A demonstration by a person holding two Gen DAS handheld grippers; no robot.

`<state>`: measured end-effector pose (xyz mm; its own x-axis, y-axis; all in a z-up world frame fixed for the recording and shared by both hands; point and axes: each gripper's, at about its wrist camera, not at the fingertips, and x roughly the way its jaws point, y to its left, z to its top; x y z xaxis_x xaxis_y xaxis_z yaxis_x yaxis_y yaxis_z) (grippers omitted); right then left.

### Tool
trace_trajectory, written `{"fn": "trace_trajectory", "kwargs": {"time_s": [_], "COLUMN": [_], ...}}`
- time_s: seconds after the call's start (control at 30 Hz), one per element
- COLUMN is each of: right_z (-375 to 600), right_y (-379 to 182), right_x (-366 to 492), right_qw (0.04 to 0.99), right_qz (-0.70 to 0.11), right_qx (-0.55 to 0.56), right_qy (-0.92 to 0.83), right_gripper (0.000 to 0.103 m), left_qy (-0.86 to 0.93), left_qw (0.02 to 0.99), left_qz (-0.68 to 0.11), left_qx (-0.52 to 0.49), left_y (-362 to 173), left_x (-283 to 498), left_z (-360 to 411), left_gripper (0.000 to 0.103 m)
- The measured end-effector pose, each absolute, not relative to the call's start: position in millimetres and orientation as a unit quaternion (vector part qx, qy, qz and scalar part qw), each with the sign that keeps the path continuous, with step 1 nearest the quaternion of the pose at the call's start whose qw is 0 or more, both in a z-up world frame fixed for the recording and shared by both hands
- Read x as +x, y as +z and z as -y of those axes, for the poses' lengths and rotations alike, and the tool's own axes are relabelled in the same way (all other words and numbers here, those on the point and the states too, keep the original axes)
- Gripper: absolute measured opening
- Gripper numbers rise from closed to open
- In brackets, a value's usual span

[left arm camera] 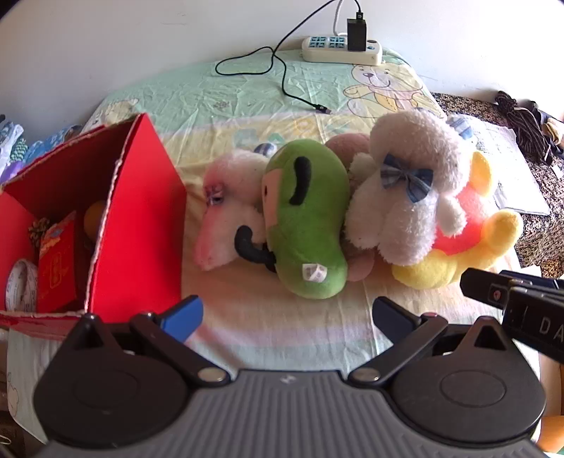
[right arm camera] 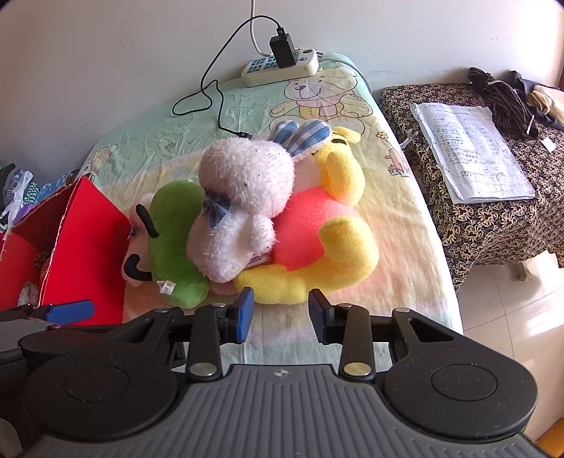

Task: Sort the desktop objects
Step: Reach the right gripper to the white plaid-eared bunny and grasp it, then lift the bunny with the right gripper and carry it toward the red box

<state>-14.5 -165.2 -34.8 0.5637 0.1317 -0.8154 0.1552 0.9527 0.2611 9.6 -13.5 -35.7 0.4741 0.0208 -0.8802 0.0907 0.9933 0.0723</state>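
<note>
Both tongs hang low over the near edge of a bed and grip nothing. Left tongs stand wide apart, blue pads facing bare sheet. Right tongs stand apart too, with a narrower gap, their tips just short of the yellow plush toy.

At the left, beside the left tongs, sits a red cardboard box with torn flaps, open at the top. Inside it lie a roll of tape, a red packet and something orange that is mostly hidden.

Just past the tongs, in the middle of the bed sheet, four soft toys lie in a heap, touching one another. From left to right: a white-and-pink plush nearest the box, a green bean-shaped plush with black markings and a small tag, lying across it, a white fluffy plush with a blue checked bow, leaning on the green one, and the yellow toy with its red belly under the white one. A pinkish piece shows behind and below the green plush; what it belongs to I cannot tell.

Farther back, a black cable loops across the sheet, which is pale green with cartoon bears. It runs to a black charger plugged into a white power strip against the wall.

To the right of the bed, a low table under a flowered cloth carries a stack of printed papers and some dark clothing.
</note>
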Motion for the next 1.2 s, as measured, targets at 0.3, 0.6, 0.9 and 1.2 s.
{"fn": "trace_trajectory", "kwargs": {"time_s": [0.3, 0.6, 0.9, 1.2], "right_z": [189, 214, 212, 213], "right_y": [-30, -33, -37, -40], "right_x": [-13, 9, 29, 28], "right_qw": [0.874, 0.859, 0.863, 0.866], "right_qz": [-0.442, -0.397, -0.385, -0.387], "right_qx": [0.203, 0.313, 0.302, 0.3], "right_qy": [0.015, 0.081, 0.125, 0.099], "right_gripper": [0.036, 0.035, 0.036, 0.057], "left_qy": [-0.082, -0.198, -0.259, -0.279], "left_qw": [0.878, 0.892, 0.868, 0.847], "left_qz": [-0.47, -0.405, -0.423, -0.452], "left_qx": [0.037, 0.02, 0.035, 0.021], "left_y": [-21, -7, -32, -52], "left_x": [7, 31, 60, 81], "left_z": [18, 34, 49, 51], "left_gripper": [0.102, 0.102, 0.102, 0.096]}}
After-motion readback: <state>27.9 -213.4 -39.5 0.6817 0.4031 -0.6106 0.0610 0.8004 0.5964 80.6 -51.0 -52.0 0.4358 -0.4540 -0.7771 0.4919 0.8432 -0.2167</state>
